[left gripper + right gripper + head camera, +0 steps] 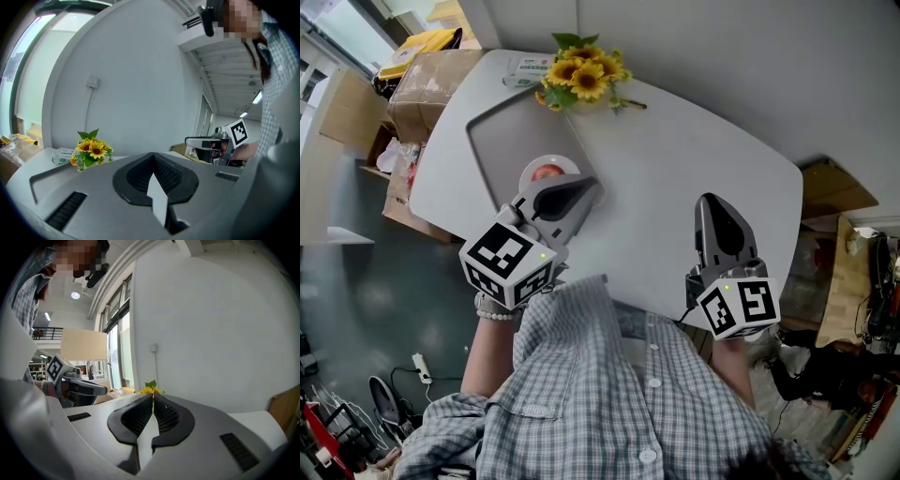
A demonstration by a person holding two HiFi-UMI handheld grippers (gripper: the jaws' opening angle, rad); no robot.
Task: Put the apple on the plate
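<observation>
We can read no words or numbers: the packet (528, 68) by the flowers (581, 77) carries green print too small to make out, and the cubes (508, 262) on the left gripper (589, 187) and right gripper (710, 199) bear only black-and-white square markers.

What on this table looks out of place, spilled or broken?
Nothing looks spilled or broken. The only odd thing is the sunflowers at the far edge of the table: no vase shows, and one stem lies flat on the tabletop.
</observation>
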